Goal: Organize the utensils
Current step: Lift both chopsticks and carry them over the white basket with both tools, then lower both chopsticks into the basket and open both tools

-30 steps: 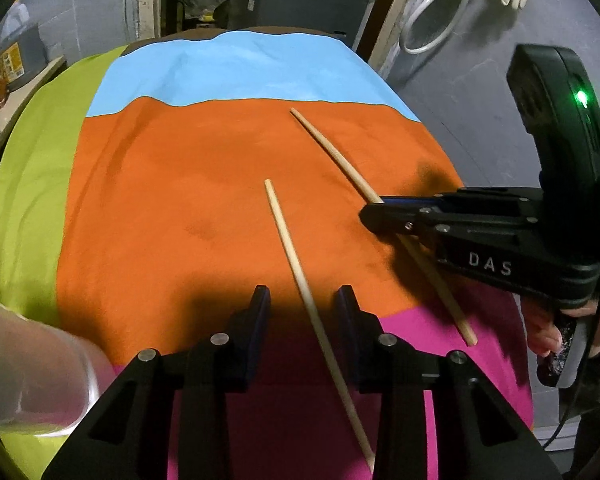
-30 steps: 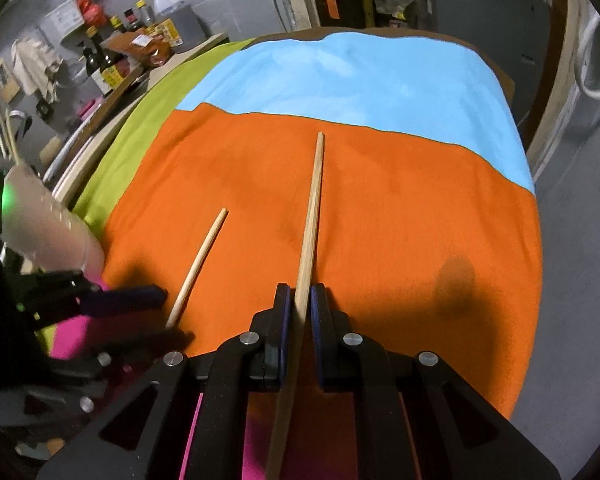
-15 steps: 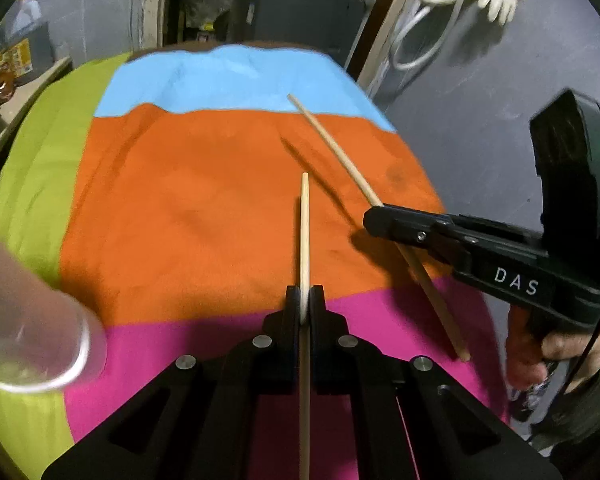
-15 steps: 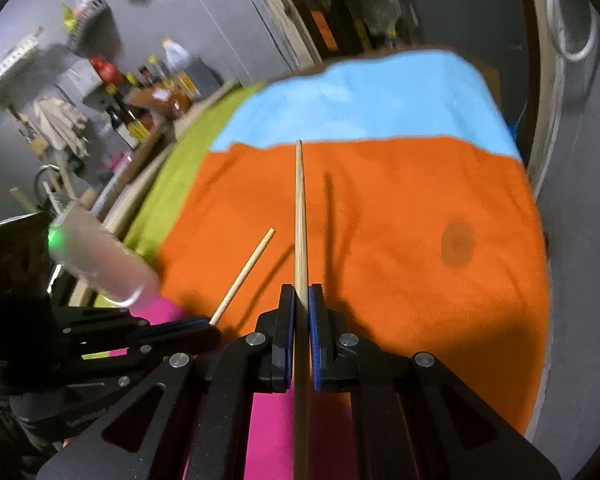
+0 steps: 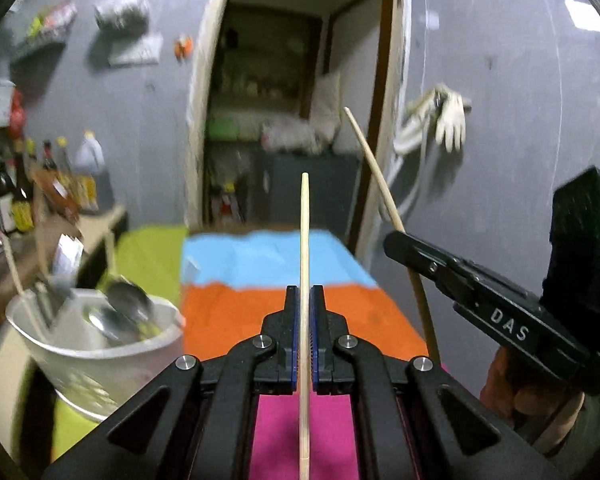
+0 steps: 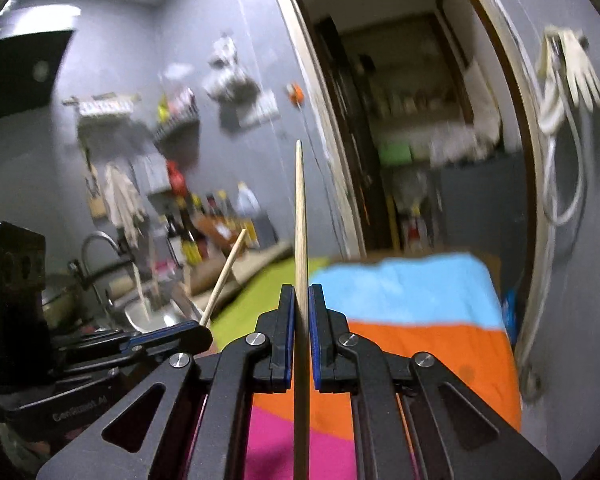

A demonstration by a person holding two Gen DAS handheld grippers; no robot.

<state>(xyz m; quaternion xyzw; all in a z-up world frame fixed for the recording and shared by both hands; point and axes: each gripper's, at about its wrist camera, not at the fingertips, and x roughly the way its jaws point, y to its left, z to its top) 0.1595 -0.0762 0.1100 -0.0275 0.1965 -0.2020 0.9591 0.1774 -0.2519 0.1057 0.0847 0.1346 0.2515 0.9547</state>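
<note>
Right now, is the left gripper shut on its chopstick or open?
Shut: the left gripper has both blue pads pressed against the chopstick, which is lifted clear of the cloth.

Both chopsticks (image 5: 305, 264) (image 6: 300, 240) run off the bottom edge; the utensil tub (image 5: 100, 340) is blurred.

I'm seeing a cloth (image 5: 260, 312) showing blue, orange, magenta and lime-green blocks. I'm looking at two pale wooden chopsticks (image 5: 305, 240), black grippers with blue pads (image 6: 287, 344), a white tub (image 5: 100, 356) and grey walls (image 5: 500, 120).
</note>
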